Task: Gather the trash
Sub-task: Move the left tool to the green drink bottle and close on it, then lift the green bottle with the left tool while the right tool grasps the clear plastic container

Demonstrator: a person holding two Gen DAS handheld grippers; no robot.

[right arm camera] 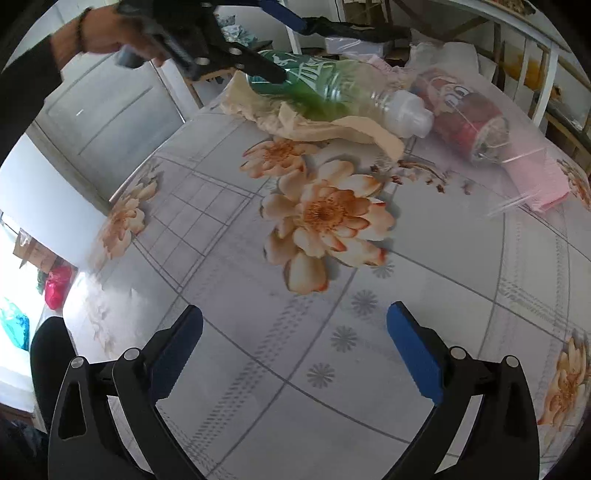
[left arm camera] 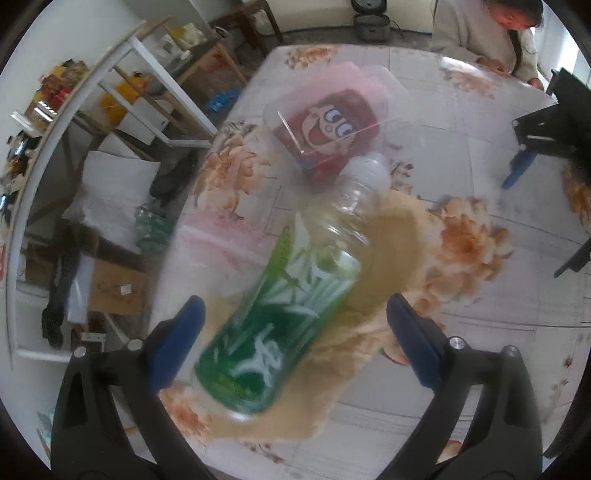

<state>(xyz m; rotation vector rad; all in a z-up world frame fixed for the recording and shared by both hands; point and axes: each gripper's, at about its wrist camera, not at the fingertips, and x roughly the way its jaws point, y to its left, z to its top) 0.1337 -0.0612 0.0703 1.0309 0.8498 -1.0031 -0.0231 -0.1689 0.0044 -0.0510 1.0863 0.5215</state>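
Note:
A clear plastic bottle with a green label (left arm camera: 280, 310) and white cap lies on a crumpled beige paper (left arm camera: 388, 251); it also shows in the right wrist view (right arm camera: 332, 88) on the paper (right arm camera: 325, 125). My left gripper (left arm camera: 295, 325) is open with its blue pads either side of the bottle's lower body, not touching. A red cartoon snack pack in a clear bag (left arm camera: 332, 129) lies beyond the cap, also in the right wrist view (right arm camera: 465, 110). My right gripper (right arm camera: 295, 339) is open and empty over bare tablecloth.
The table (right arm camera: 258, 369) has a flowered grey cloth. A pink sheet (right arm camera: 535, 177) lies at the right. A person (left arm camera: 487, 33) sits at the far side. Shelves and clutter (left arm camera: 110, 110) stand off the table's left edge.

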